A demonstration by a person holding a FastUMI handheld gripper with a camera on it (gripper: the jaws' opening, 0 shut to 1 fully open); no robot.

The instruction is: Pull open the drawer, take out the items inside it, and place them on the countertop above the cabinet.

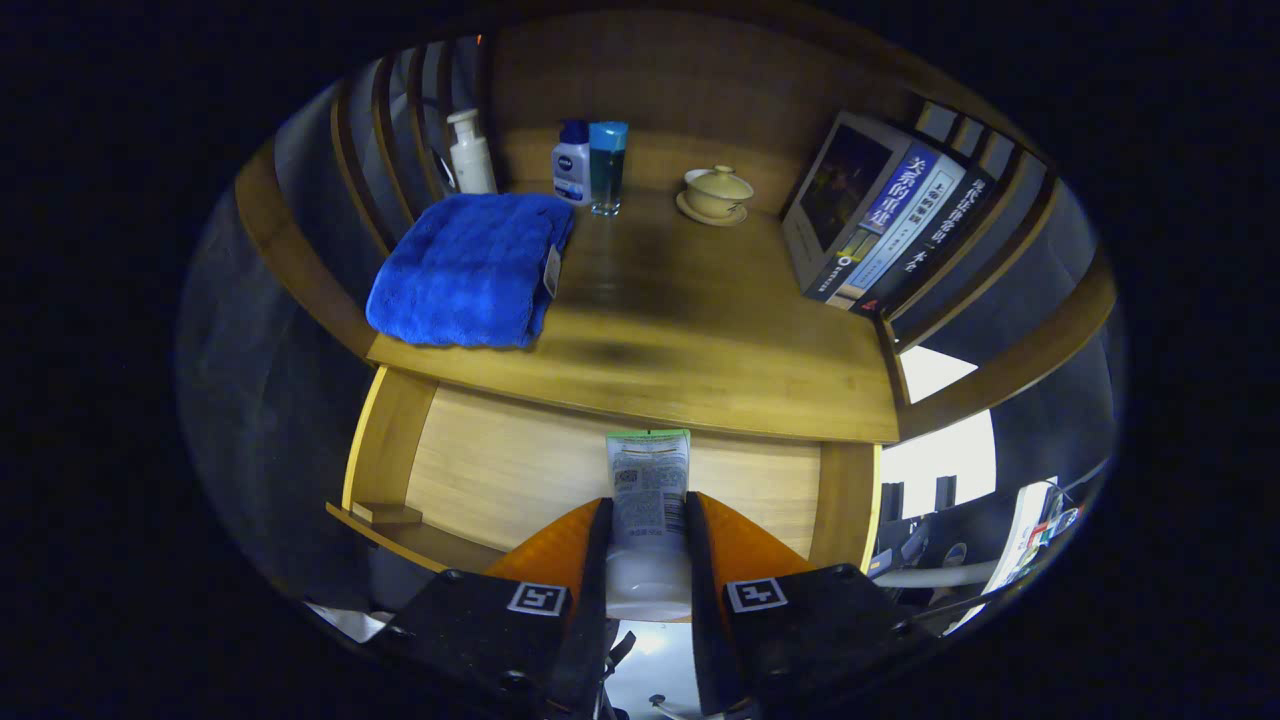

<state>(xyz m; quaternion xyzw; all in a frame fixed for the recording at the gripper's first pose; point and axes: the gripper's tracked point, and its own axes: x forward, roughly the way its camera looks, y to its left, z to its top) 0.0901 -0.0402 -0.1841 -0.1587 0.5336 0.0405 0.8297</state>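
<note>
A white squeeze tube with a green crimped end (648, 500) sits clamped between the gripper (646, 545) jaws, long axis along them, crimp pointing ahead toward the wooden surface (690, 340). It hangs above the open wooden drawer (500, 470). Beyond the tube on that surface lies a folded blue towel (465, 270).

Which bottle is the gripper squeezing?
The white tube with the green end, clamped between the hand-held gripper fingers over the open drawer. The other three bottles stand on the countertop.
</note>
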